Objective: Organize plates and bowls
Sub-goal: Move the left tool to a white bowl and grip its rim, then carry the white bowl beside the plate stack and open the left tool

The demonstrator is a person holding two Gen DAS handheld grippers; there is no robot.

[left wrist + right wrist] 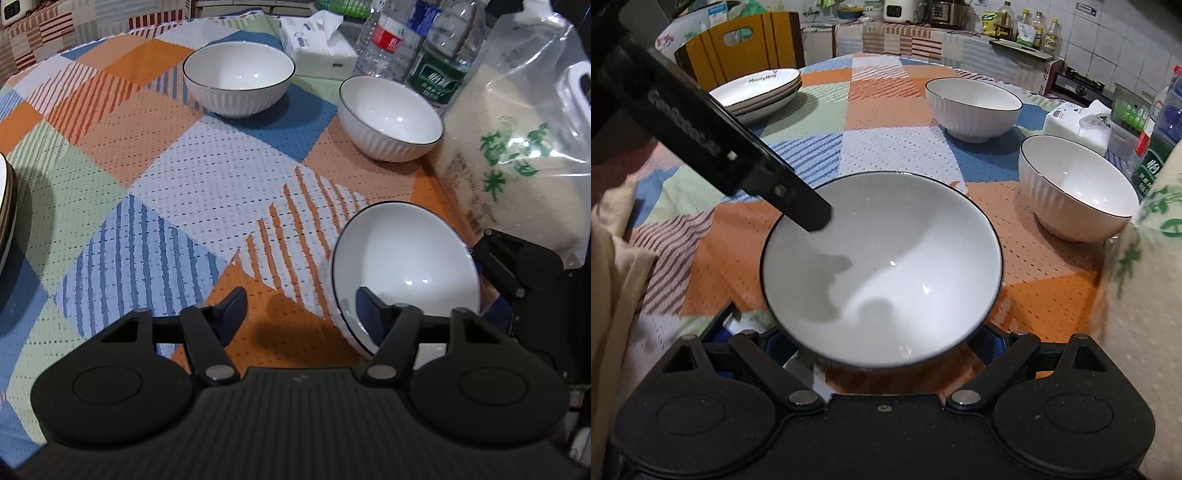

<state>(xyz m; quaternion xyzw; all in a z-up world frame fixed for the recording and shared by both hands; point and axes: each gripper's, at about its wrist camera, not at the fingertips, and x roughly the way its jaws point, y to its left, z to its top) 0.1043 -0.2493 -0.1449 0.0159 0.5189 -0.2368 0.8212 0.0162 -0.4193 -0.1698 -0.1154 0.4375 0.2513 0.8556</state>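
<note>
While the right gripper (882,339) cradles the near bowl (882,266) from below, its grip hidden, the left gripper (301,308) straddles the rim, jaws apart, presumably steadying it for stacking.

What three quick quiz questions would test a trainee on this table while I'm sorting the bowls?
1. How many bowls are in view?
2. True or false: the plates lie spread out singly across the table.
3. The near bowl is: A) upside down; B) between the right claw's fingers; C) stacked on the plates.

Key:
1. Three: the near bowl, the far bowl and the right-hand bowl.
2. False: they are stacked.
3. B.
</note>
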